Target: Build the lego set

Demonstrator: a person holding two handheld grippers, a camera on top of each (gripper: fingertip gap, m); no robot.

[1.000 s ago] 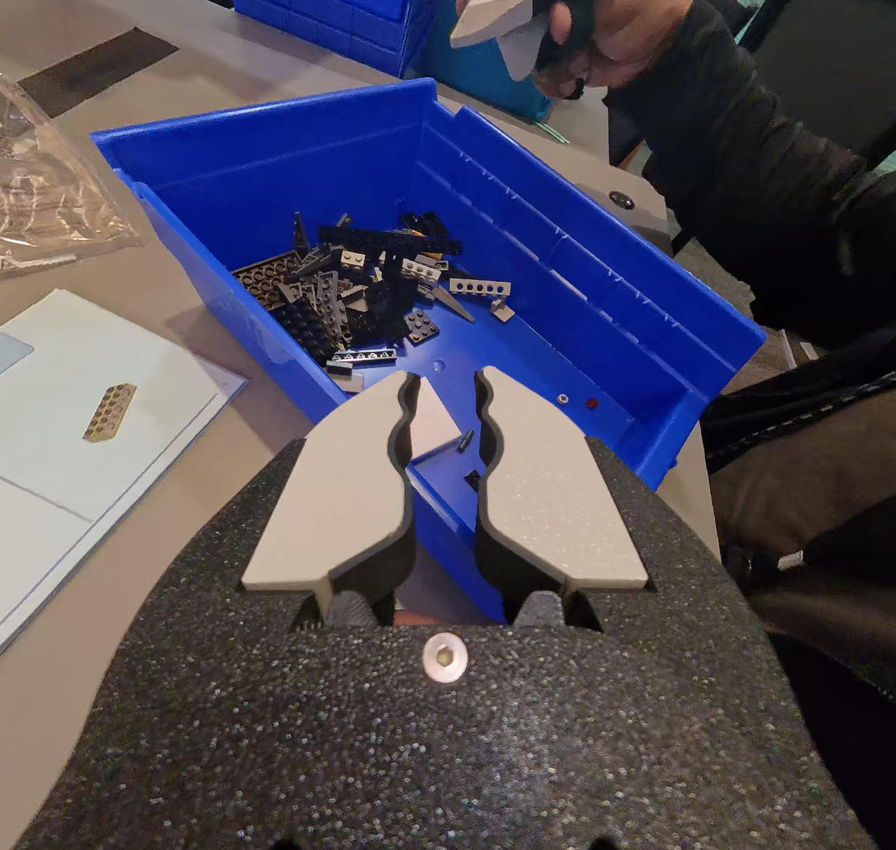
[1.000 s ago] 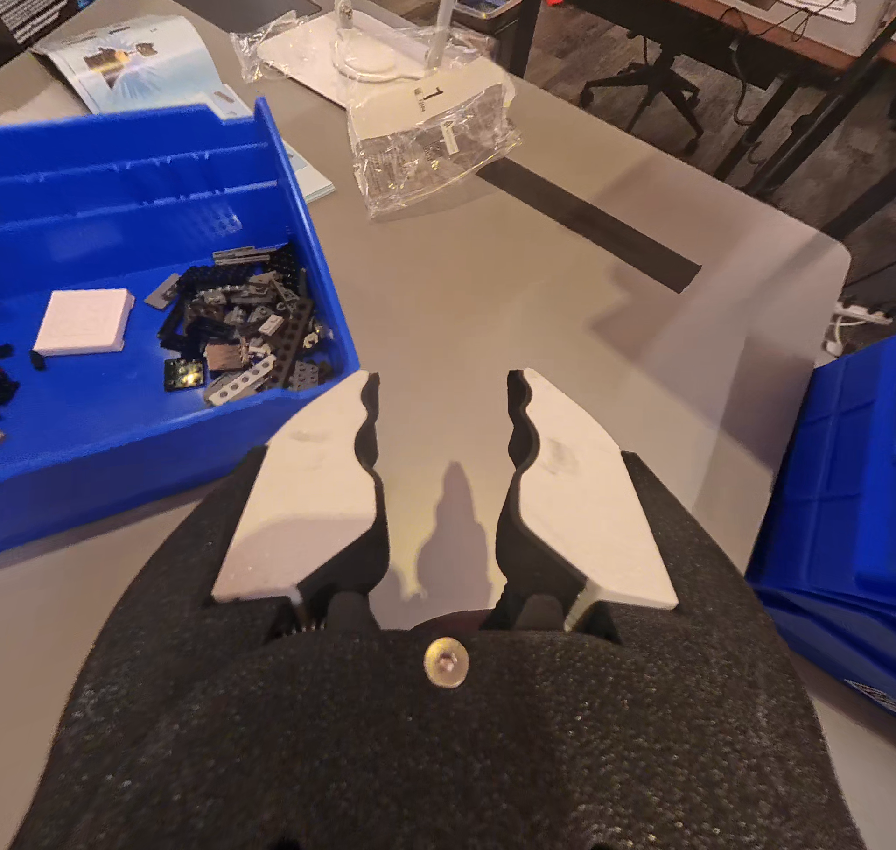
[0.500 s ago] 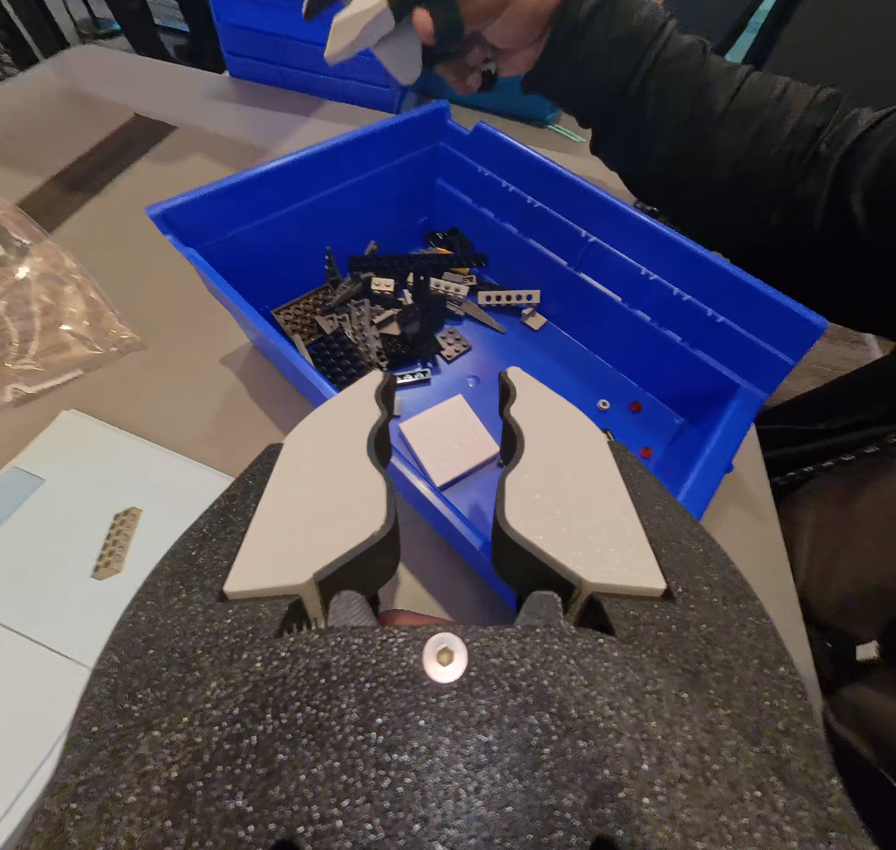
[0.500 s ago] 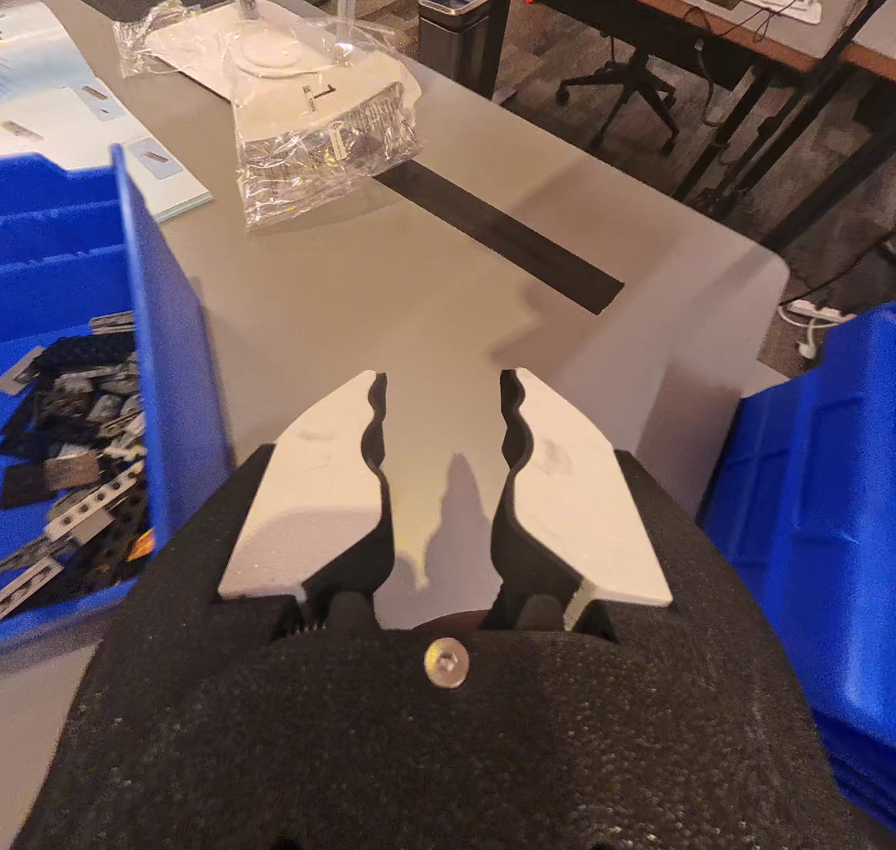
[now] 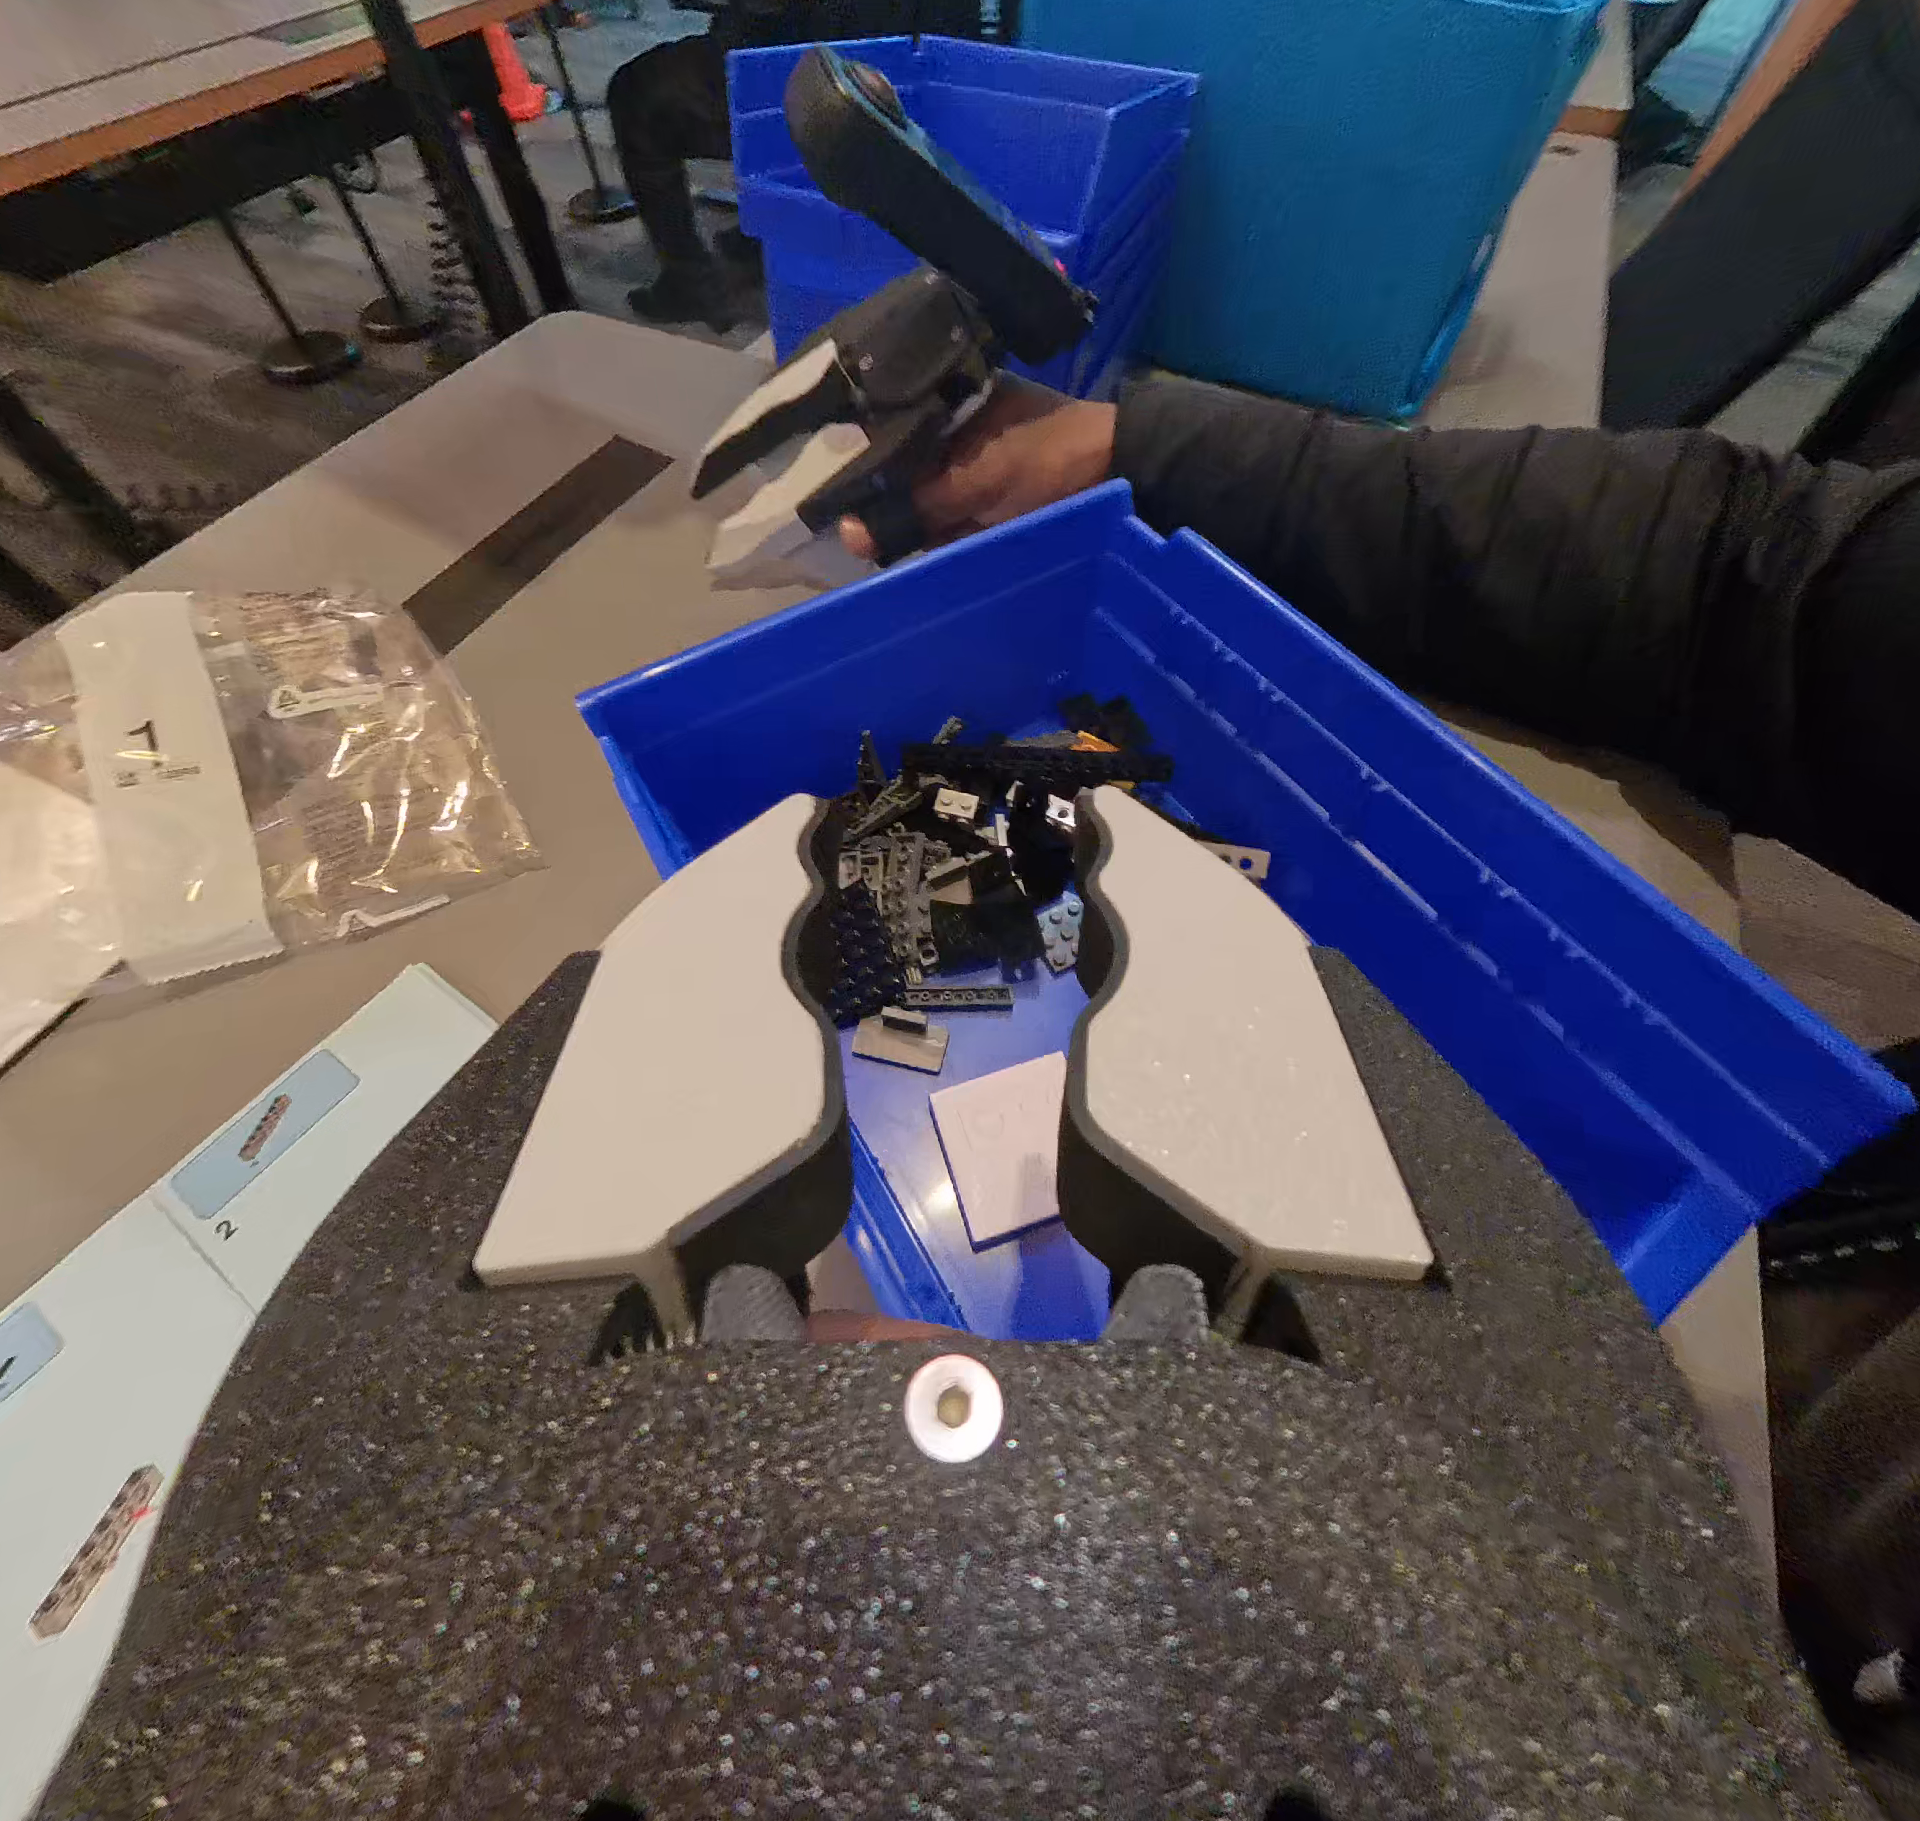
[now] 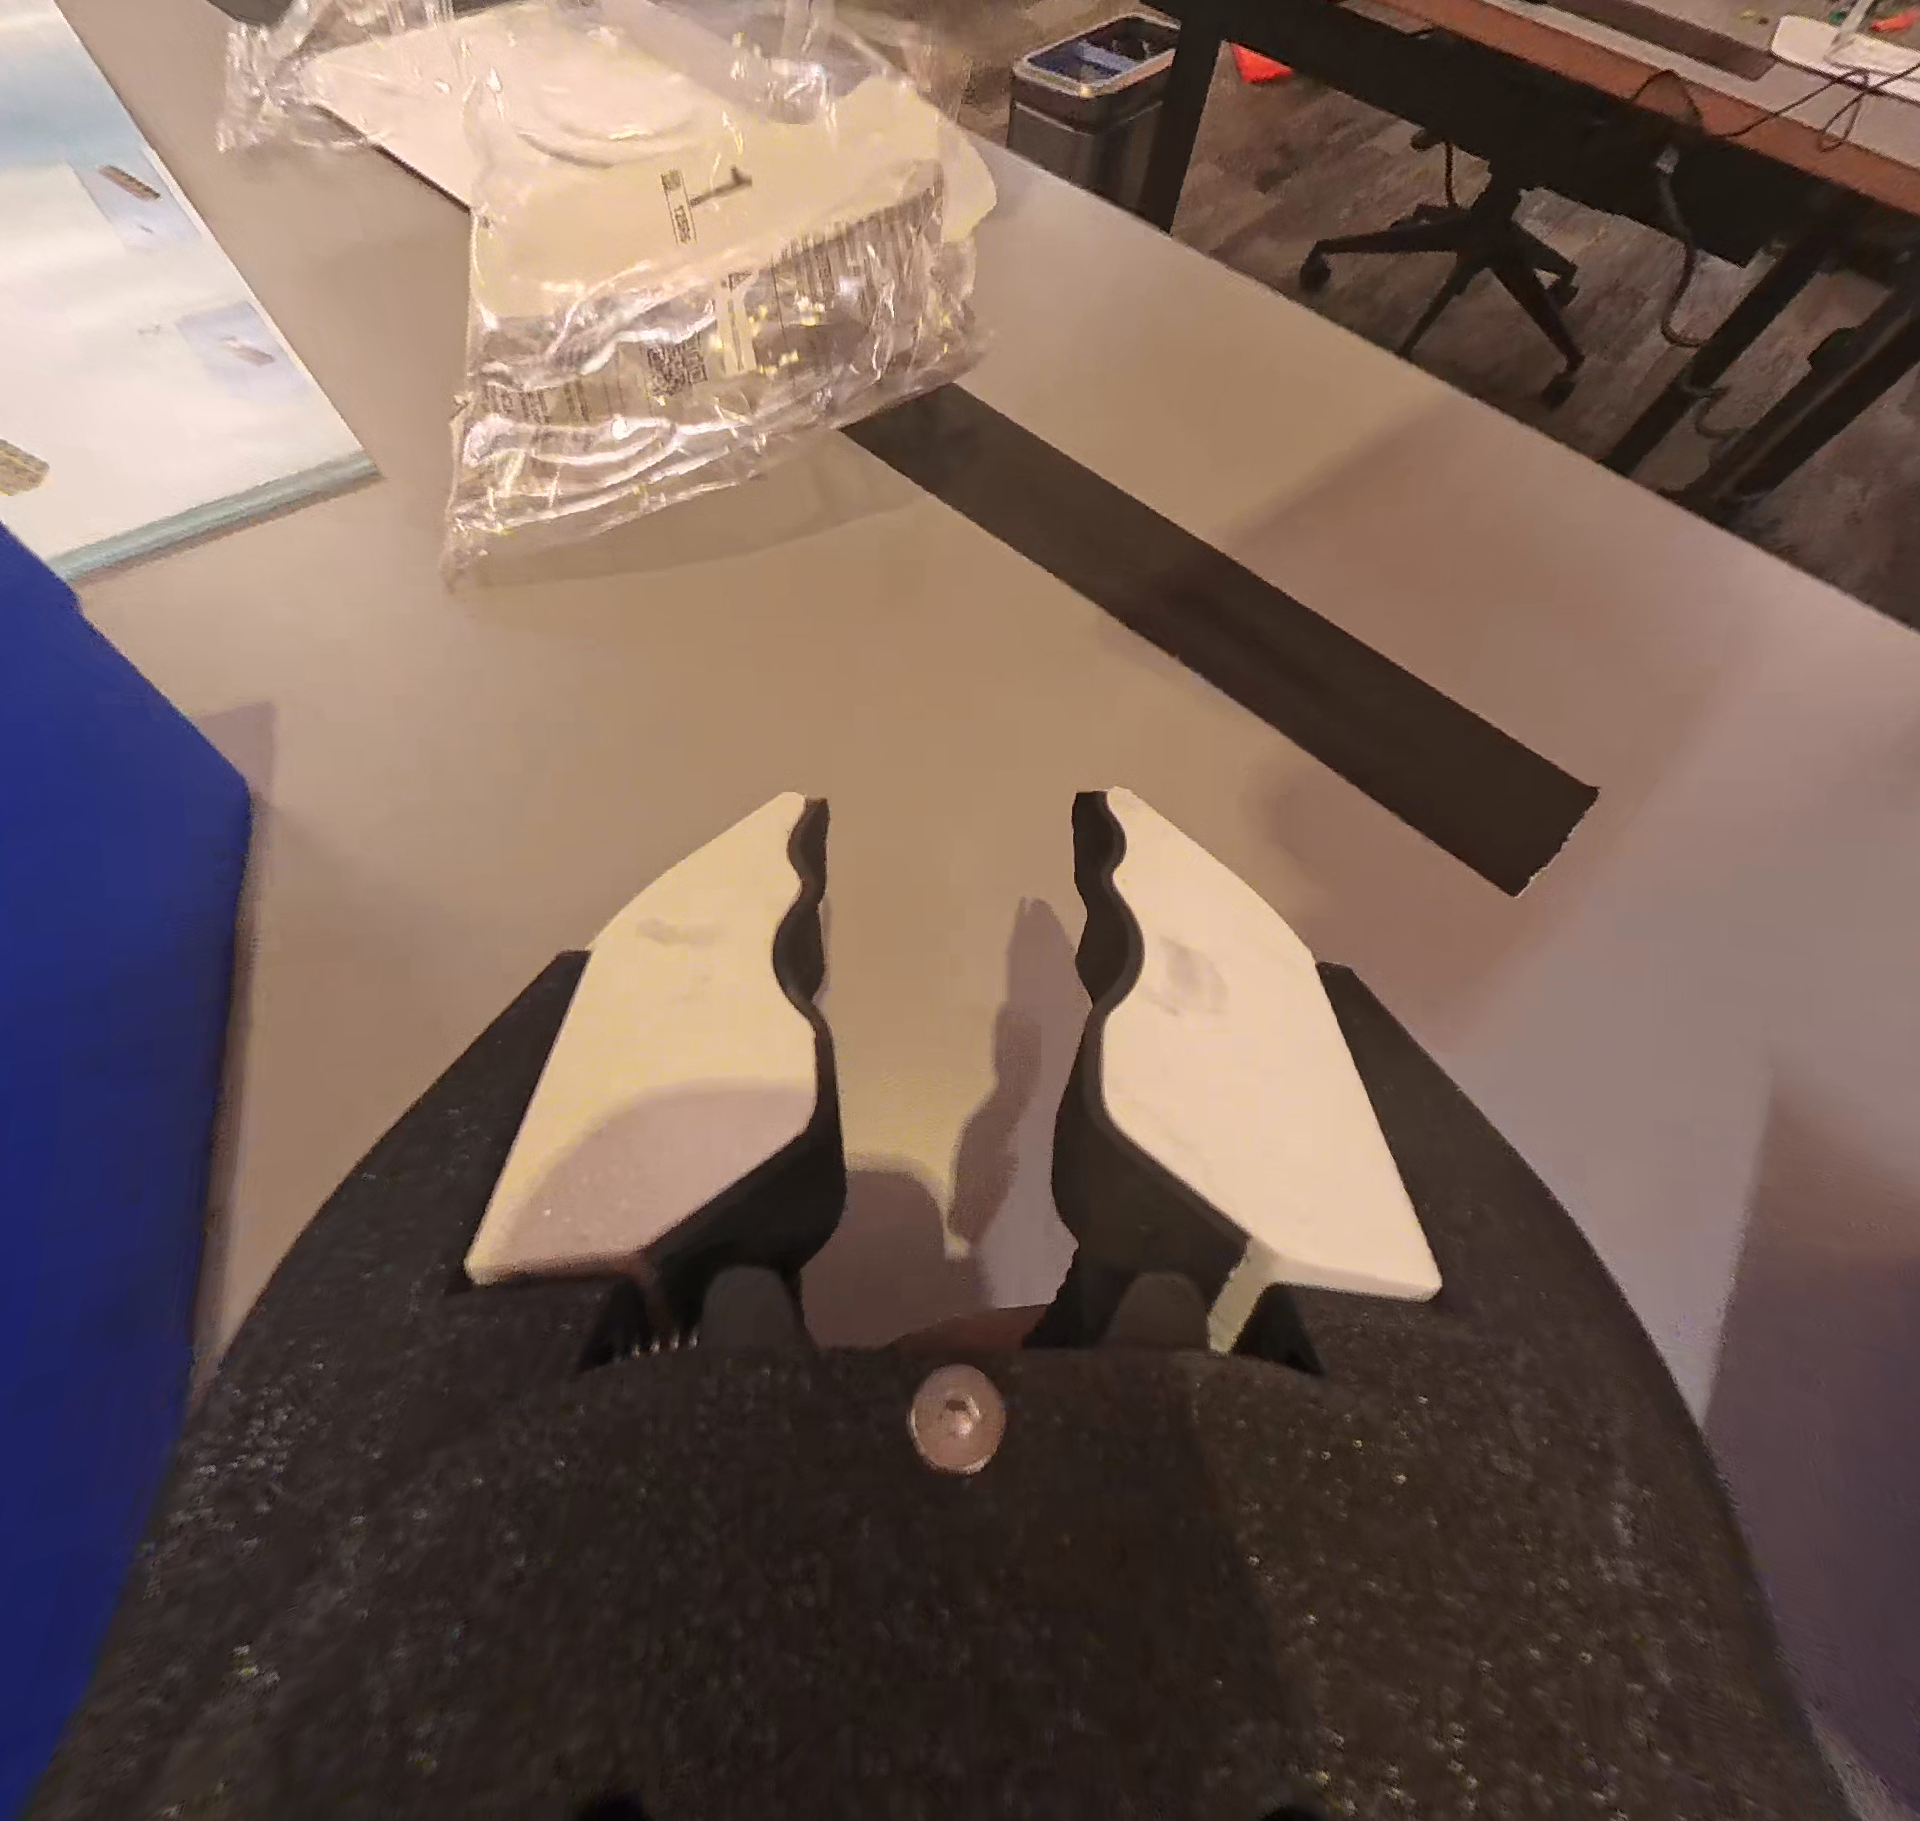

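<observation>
The left gripper (image 5: pixel 945 815) hangs above the near end of a blue plastic bin (image 5: pixel 1455 898), its jaws standing apart with nothing between the pads; the things seen in the gap lie lower down, on the bin floor. Straight below the fingertips is a heap of small building bricks (image 5: pixel 935 888), mostly black and dark grey, with a few light grey ones and one pale blue plate at its right edge. Closer to the camera, on the bare blue floor, lie a small grey tile (image 5: pixel 899 1042) and a white square plate (image 5: pixel 1003 1148) (partly hidden behind the right finger).

The right gripper (image 5: pixel 764 498) shows in the left wrist view beyond the far rim of the bin, held in a hand (image 5: pixel 997 467) with a black sleeve (image 5: pixel 1455 566) reaching over the bin's right wall. In its own view the right gripper (image 6: pixel 951 805) hovers over the bare grey table (image 6: pixel 727 711), jaws moderately wide and holding nothing. Ahead of it lies a crumpled clear plastic bag (image 6: pixel 707 317), near a black strip (image 6: pixel 1247 608) set into the tabletop. A printed instruction booklet (image 6: pixel 135 317) lies to the left, and a blue bin wall (image 6: pixel 94 1044) fills the left edge.
</observation>
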